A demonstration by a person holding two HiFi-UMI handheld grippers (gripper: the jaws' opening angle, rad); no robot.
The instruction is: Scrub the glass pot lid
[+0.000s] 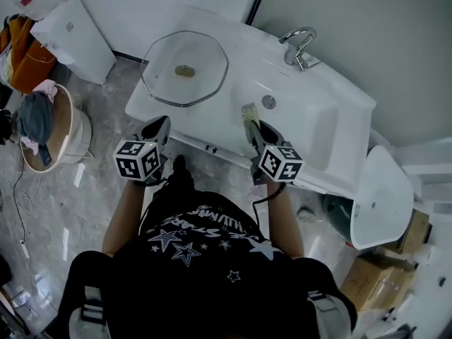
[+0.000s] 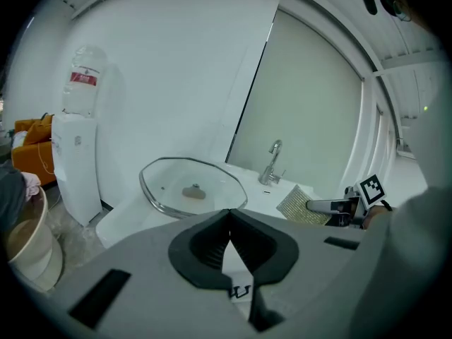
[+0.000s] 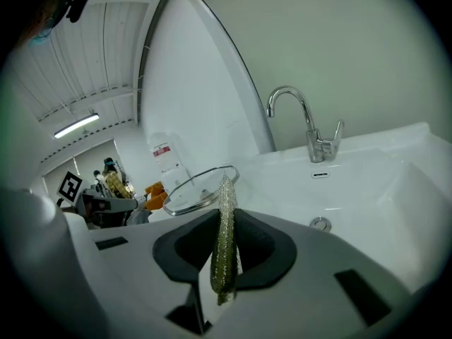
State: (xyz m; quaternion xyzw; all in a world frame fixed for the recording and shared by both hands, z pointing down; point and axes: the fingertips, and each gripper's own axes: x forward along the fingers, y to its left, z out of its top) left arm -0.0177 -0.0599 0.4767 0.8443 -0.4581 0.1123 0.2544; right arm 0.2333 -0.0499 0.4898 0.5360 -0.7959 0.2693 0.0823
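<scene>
Right hand-held gripper (image 3: 226,221): jaws pressed onto a scouring pad (image 3: 224,239); the pad stands edge-on between them and sticks out past the tips; in the head view it hangs over the near rim of the washbasin (image 1: 332,119), in front of the drain (image 1: 268,102)
Left hand-held gripper (image 2: 229,213): jaws pressed together with nothing between them; it hangs just off the washbasin's near edge, on the lid's side
Glass pot lid (image 1: 185,68): lies on the flat left ledge of the washbasin, left of the bowl and the tap (image 1: 300,46); nothing touches it; whether its knob faces up or down I cannot tell
Lid against the left hand-held gripper: straight ahead of the closed tips and somewhat lower; near, but apart
Lid against the right hand-held gripper: ahead and to the left of the pad; farther off than from the left one; the pad is clear of the glass
Done so far: the pad is in hand and the lid is laid out within reach; no foam or water shows on the glass, as far as I can tell
Left to do: by my reading, all of the scrubbing; the pad must come across to the glass; the left jaws would likely need to steady the rim or the knob, since the lid could slide on the smooth white ledge
Surroundings: a water dispenser (image 1: 70,34) and a round tub (image 1: 81,136) of clothes stand on the floor to the left, well apart from the work
</scene>
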